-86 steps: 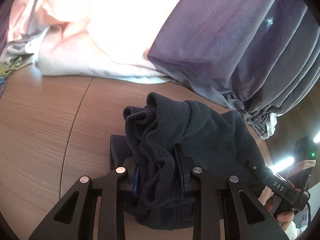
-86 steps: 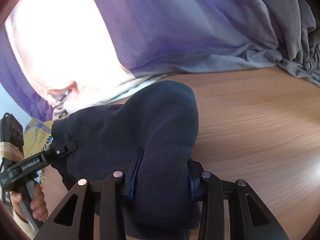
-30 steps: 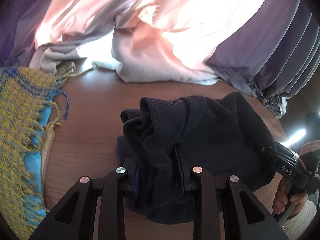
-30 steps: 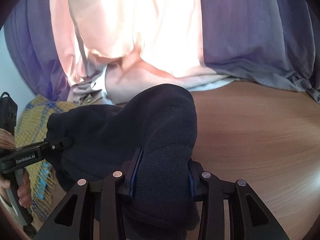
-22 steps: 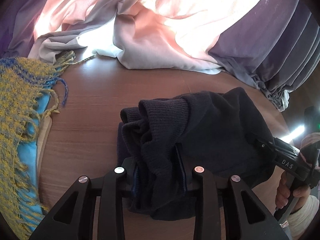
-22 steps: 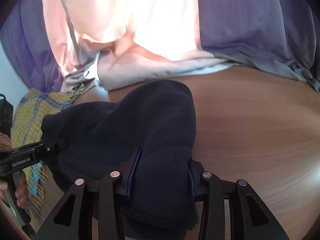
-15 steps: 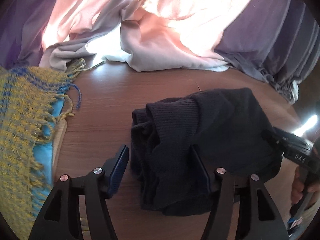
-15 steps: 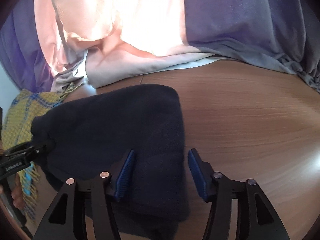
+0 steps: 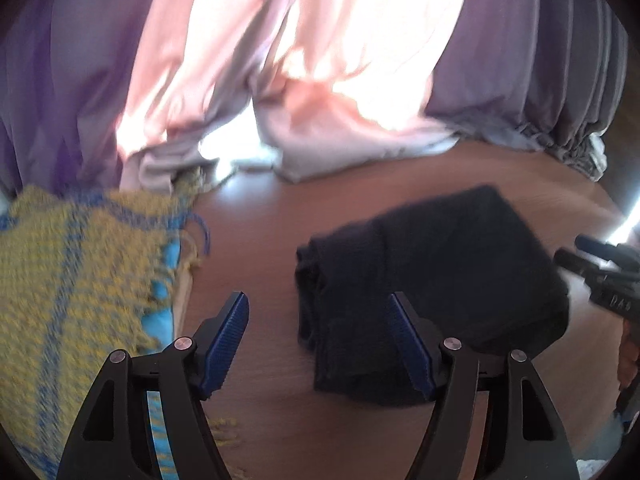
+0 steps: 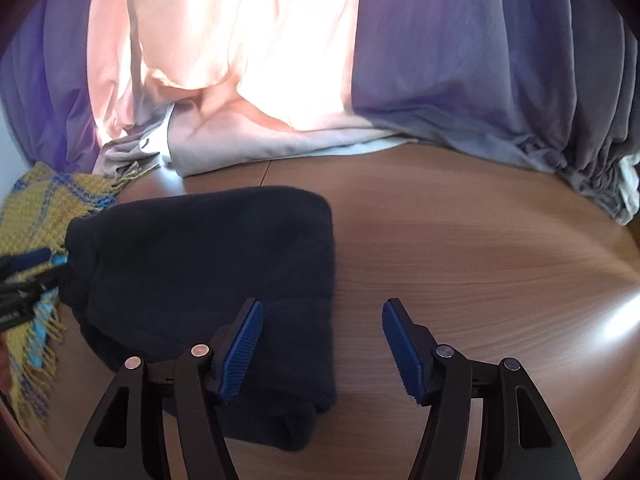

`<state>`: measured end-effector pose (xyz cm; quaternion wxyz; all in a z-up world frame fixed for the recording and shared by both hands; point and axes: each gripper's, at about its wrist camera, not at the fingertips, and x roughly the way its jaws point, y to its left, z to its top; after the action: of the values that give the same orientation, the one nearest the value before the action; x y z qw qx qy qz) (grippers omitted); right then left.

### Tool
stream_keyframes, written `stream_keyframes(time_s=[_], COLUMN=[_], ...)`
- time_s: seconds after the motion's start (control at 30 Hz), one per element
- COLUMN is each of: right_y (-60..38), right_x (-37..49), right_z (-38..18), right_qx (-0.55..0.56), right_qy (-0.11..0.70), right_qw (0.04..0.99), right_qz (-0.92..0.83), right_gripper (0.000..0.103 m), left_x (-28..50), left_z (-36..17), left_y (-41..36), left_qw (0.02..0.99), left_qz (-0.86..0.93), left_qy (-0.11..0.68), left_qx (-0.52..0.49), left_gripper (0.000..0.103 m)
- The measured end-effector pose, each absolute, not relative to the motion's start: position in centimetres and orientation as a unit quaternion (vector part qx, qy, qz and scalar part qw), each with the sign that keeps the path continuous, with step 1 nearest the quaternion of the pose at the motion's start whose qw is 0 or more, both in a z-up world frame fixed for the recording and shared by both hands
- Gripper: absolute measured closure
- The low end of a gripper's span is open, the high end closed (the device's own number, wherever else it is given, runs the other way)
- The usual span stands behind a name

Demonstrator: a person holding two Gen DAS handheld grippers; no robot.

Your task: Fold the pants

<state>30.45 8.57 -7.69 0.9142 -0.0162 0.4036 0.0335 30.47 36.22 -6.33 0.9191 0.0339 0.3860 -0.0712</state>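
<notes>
The dark navy knitted pants [image 10: 208, 280], folded into a compact rectangular bundle, lie flat on the round brown wooden table [image 10: 460, 256]. The left gripper [image 9: 320, 344] has its jaws spread wide and holds nothing; the bundle lies ahead and to its right. The right gripper [image 10: 320, 348] is likewise wide and empty; the bundle lies ahead and to its left, under the left finger. The long axis of the bundle runs between the two grippers. Judged equally near. A yellow-and-blue fringed woven blanket [image 9: 80, 264] lies left. Pink and purple curtains [image 10: 360, 60] hang beyond.
</notes>
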Motion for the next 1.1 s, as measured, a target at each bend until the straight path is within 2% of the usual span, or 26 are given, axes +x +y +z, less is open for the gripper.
stream_keyframes(time_s=[0.03, 0.13, 0.2, 0.43, 0.6, 0.77, 0.87, 0.93, 1.0, 1.03, 1.1], right_y=[8.4, 8.1, 7.9, 8.3, 8.9, 8.5, 7.8, 7.2, 6.4, 6.1, 5.1], right_x=[30.2, 29.8, 29.4, 28.8, 29.0, 29.3, 28.7, 27.8, 27.0, 26.6, 25.5], right_z=[-7.5, -7.6, -7.9, -8.9, -9.7, -9.6, -8.3, -7.0, -5.8, -5.3, -4.1], right_qx=[-0.013, -0.004, 0.007, -0.004, -0.021, -0.017, -0.012, -0.006, 0.006, 0.013, 0.024], right_qy=[0.402, 0.416, 0.424, 0.434, 0.443, 0.442, 0.424, 0.403, 0.388, 0.382, 0.370], right_qw=[0.915, 0.909, 0.905, 0.901, 0.896, 0.897, 0.906, 0.915, 0.922, 0.924, 0.929], right_qz=[0.035, 0.036, 0.034, 0.007, -0.007, -0.004, 0.003, 0.008, 0.014, 0.019, 0.022], right_gripper=[0.041, 0.041, 0.041, 0.041, 0.041, 0.041, 0.041, 0.041, 0.041, 0.039, 0.030], left_x=[30.5, 31.7, 33.2, 36.6, 37.2, 34.9, 32.2, 29.4, 27.5, 26.1, 24.1], left_z=[-5.8, -4.9, -5.4, -8.6, -10.0, -8.0, -6.0, -4.7, -3.9, -3.3, -2.4], left_y=[36.0, 35.1, 34.8, 34.8, 35.4, 35.7, 35.7, 34.8, 33.7, 33.0, 32.0], left_qw=[0.922, 0.928, 0.922, 0.902, 0.898, 0.912, 0.927, 0.936, 0.938, 0.939, 0.944], left_qz=[-0.077, -0.089, -0.086, -0.062, -0.040, -0.010, 0.024, 0.046, 0.046, 0.046, 0.042], left_qy=[0.378, 0.360, 0.376, 0.426, 0.437, 0.409, 0.373, 0.347, 0.341, 0.337, 0.324], left_qx=[0.031, 0.028, 0.024, 0.011, 0.006, 0.014, 0.020, 0.039, 0.053, 0.056, 0.053], left_gripper=[0.033, 0.048, 0.069, 0.074, 0.060, 0.058, 0.040, 0.040, 0.035, 0.033, 0.028])
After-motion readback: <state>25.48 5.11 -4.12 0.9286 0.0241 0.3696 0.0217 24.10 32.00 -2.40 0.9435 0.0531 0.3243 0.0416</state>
